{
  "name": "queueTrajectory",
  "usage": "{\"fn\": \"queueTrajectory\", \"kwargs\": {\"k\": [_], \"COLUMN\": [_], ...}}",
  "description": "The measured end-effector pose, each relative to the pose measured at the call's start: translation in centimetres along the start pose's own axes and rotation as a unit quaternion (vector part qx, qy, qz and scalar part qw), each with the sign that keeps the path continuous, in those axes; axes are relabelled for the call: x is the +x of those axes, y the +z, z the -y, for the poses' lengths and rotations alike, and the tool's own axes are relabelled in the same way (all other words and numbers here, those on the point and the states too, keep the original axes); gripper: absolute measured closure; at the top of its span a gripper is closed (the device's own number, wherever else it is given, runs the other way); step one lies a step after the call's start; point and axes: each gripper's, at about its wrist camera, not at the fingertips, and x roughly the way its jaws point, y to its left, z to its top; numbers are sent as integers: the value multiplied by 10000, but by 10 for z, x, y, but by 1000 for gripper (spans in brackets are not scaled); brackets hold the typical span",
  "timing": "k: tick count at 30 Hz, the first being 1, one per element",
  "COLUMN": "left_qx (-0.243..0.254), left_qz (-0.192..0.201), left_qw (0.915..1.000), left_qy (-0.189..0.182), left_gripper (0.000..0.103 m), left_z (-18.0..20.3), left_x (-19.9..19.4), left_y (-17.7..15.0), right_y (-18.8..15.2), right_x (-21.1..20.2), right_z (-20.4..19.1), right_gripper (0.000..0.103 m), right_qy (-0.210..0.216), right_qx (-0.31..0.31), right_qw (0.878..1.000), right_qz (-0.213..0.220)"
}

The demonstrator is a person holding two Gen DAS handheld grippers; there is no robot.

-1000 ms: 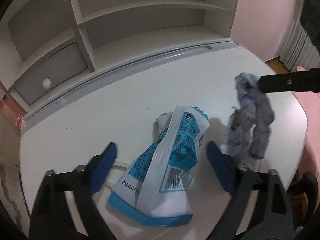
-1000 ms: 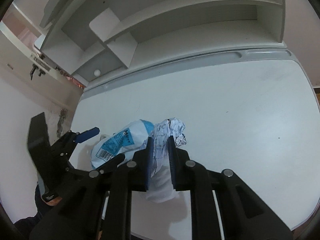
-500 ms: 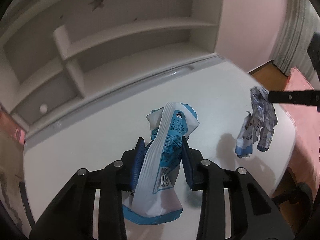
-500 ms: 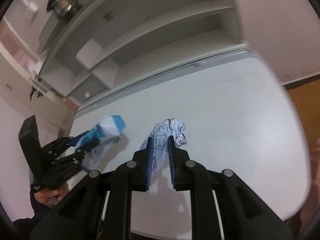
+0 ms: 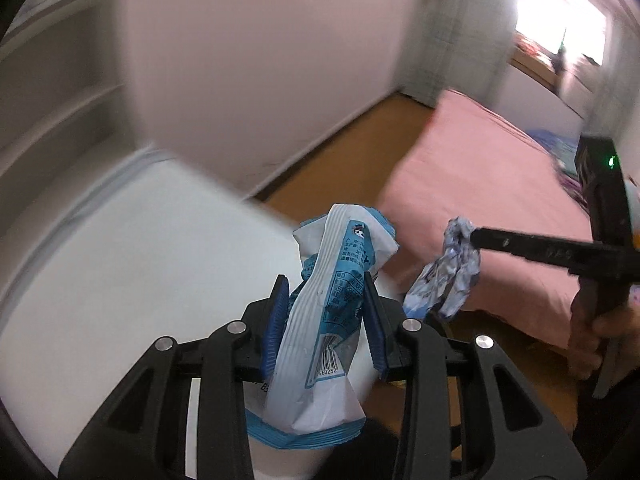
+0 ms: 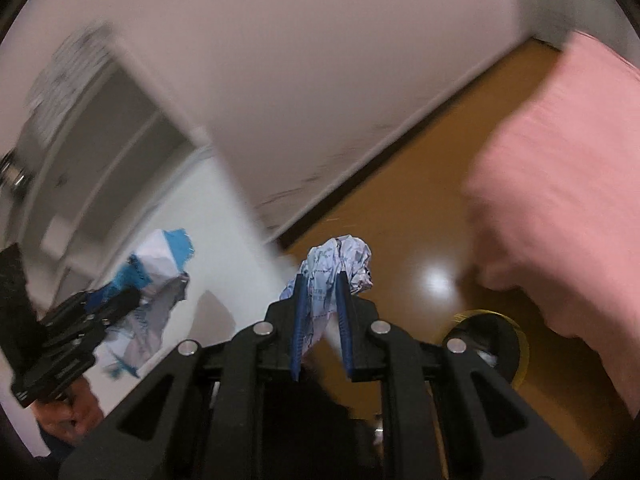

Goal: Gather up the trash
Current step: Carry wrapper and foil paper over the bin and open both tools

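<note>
My left claw [image 5: 325,322] is clamped across the middle of the crinkly blue-and-white plastic snack wrapper [image 5: 324,320], and my right claw [image 6: 322,312] is pinched tight on the crumpled printed paper wad [image 6: 340,264]; both feel light and soft, best held mid-body. Both hang past the white tabletop [image 5: 120,264] edge. Only the right view shows the dark round bin [image 6: 486,340] on the floor beyond.

Only readable print is on the blue-and-white snack wrapper [image 5: 328,320]: a barcode near its lower end w/ digits "460232" under it. Above that, small panels of Chinese characters, too fine to make out, plus a little cartoon face near the top. Crumpled printed paper [image 6: 340,264] has dark lettering, illegible. Rest too blurred.
</note>
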Motion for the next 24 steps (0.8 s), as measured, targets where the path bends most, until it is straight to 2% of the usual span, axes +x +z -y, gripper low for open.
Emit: {"fn": "queueTrajectory", "kwargs": {"k": [2, 7, 10, 18, 24], "left_qx": [153, 437, 607, 475, 232], "left_qz": [-129, -512, -733, -1434, -1736], "left_qw": [9991, 9922, 9889, 9803, 9755], "left_qy": [-387, -1048, -1144, -1274, -1334], "left_gripper": [68, 68, 68, 68, 68], "left_z": [38, 104, 131, 149, 140], "left_x": [30, 90, 130, 219, 251], "left_y": [4, -6, -20, -57, -71], "right_y": [-11, -46, -64, -95, -100], "right_x": [-5, 0, 18, 70, 78], "right_z": [42, 117, 145, 194, 203], "right_gripper": [88, 88, 88, 88, 88], "right_qy": [-335, -1059, -1296, -1495, -1554], "right_qx": [287, 803, 1005, 1223, 1249], "right_qw": [9990, 9911, 9864, 9788, 9768], "right_qz": [65, 37, -129, -679, -782]}}
